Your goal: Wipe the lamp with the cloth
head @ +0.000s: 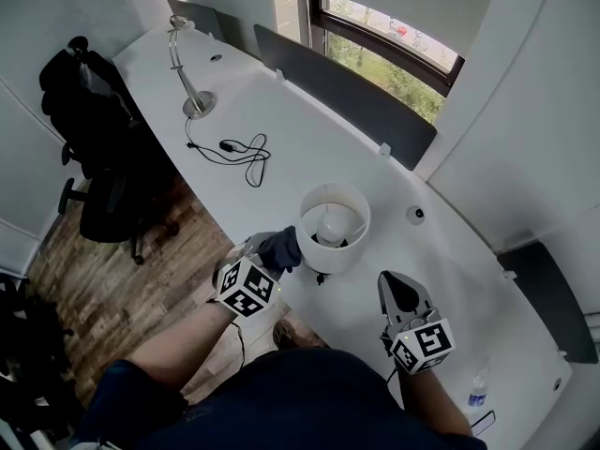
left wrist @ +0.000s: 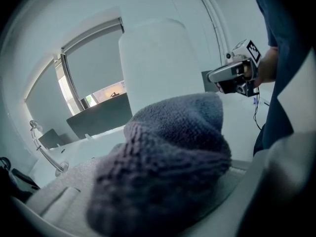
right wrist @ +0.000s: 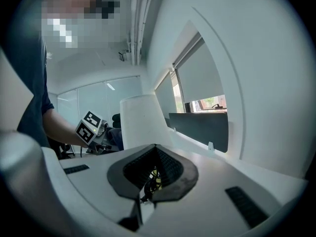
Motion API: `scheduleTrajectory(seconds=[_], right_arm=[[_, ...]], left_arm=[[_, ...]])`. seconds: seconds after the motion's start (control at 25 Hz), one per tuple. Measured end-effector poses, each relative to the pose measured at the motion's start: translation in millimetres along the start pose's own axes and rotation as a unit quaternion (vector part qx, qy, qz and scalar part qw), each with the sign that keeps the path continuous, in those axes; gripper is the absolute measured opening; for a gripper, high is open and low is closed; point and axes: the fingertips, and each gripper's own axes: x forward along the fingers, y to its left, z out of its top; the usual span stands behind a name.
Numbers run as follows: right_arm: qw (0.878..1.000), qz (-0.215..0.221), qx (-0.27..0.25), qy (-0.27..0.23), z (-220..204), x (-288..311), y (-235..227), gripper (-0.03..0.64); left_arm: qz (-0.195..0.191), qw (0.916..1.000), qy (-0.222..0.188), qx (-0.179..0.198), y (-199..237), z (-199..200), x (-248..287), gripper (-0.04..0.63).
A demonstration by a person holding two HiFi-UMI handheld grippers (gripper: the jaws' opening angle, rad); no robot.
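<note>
White desk point(head: 309, 148) carries two lamps point(head: 334, 225) point(head: 187, 73); left gripper point(head: 264, 256) clamps one cloth point(left wrist: 168, 162).

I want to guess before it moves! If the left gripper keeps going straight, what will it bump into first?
Probably the lamp's white shade. It stands right ahead of the cloth that the left gripper holds, very close and perhaps touching.

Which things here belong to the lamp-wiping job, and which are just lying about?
Job:
- white-shade lamp
- grey cloth, clamped in the left gripper
- right gripper, shut and empty

Lying about:
- gooseneck desk lamp
- black cable
- water bottle
- office chair
</note>
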Motion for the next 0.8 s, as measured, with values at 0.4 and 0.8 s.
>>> scheduleTrajectory(seconds=[0.4, 0.8], right_arm=[[1.0, 0.008, 0.002, -0.004, -0.6, 2.6, 9.5, 0.005], [1.0, 0.009, 0.002, -0.016, 6.2, 4.9, 9.2, 0.005]], left_arm=[[0.016, 0.9988, -0.016, 0.043, 20.7, 35.7, -20.0, 0.048], [0.044, 0.9913, -0.057, 0.11, 44.1, 100.0, -54.7, 0.048]])
